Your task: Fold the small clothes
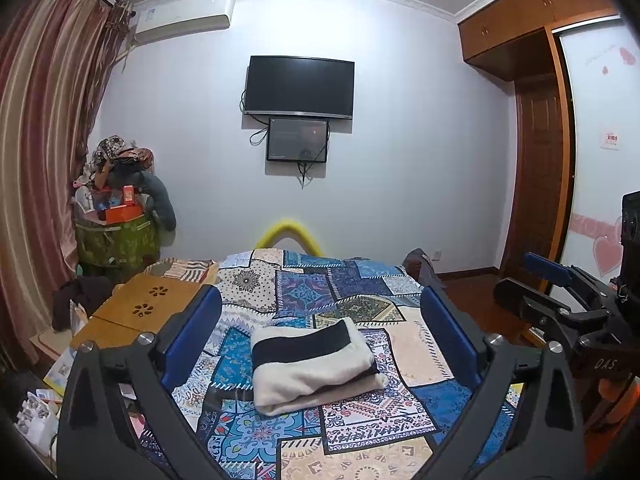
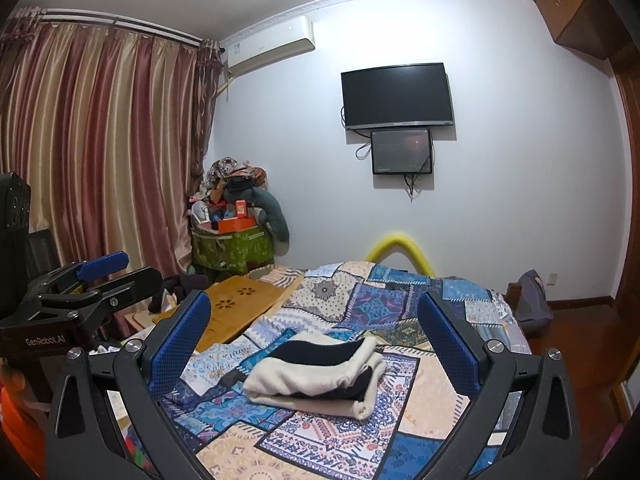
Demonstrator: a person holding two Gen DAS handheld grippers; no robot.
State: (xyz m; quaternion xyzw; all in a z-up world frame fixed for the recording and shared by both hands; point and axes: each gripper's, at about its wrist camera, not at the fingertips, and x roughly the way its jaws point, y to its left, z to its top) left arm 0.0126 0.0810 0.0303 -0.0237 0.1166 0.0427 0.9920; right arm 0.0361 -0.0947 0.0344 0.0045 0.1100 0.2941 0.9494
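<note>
A small white garment with a black band (image 1: 312, 364) lies folded into a compact bundle on the patchwork bedspread (image 1: 360, 292). It also shows in the right wrist view (image 2: 320, 372). My left gripper (image 1: 320, 320) is open and empty, raised above the bed just short of the bundle. My right gripper (image 2: 314, 320) is open and empty too, held at a similar height. Each gripper shows at the edge of the other's view: the right one (image 1: 560, 292) and the left one (image 2: 92, 280).
A wooden lap table (image 1: 140, 312) sits on the bed's left side. A green bin piled with clutter (image 1: 116, 232) stands in the corner by the curtains (image 2: 100, 140). A yellow foam tube (image 1: 286, 232) arches at the bed's far end. A wardrobe (image 1: 540, 160) stands right.
</note>
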